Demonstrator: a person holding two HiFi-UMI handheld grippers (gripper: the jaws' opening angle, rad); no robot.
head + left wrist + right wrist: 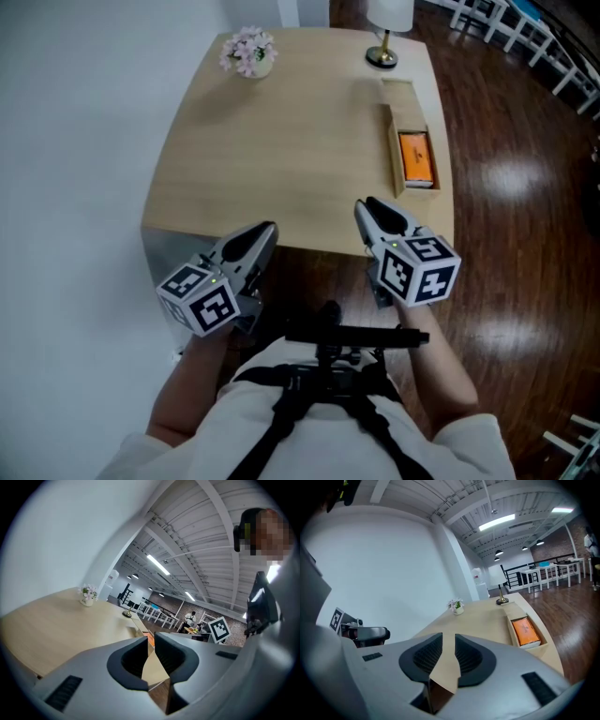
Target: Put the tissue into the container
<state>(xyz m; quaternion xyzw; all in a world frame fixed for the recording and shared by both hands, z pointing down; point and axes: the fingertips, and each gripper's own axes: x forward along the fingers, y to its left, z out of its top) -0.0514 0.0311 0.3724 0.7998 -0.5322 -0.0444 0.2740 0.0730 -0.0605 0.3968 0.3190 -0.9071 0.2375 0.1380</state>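
Head view, looking steeply down. A pale wooden table (281,141) with rounded corners fills the upper middle of the frame, with dark wooden floor (506,187) to its right.

At the table's right edge lies a long shallow wooden container (401,101), running top to bottom in the frame. An orange rectangular tissue pack (416,157) lies flat inside its lower half. The upper half of the container is bare.

Pink flowers in a small white pot (248,52) stand at the table's upper left corner. A lamp with a round brass base (381,58) stands at the top edge, just above the container's far end.

Left gripper (267,228): lower left of centre, tips over the table's near edge. In its own view the tongs stand a narrow slit apart, and I see only tabletop through the gap.

Right gripper (367,206): lower right of centre, tips just over the near edge, well short of the container. In its own view the tongs are likewise slightly spread, pinching nothing, and the pack in the container sits right of centre.

Both marker cubes face up at me.
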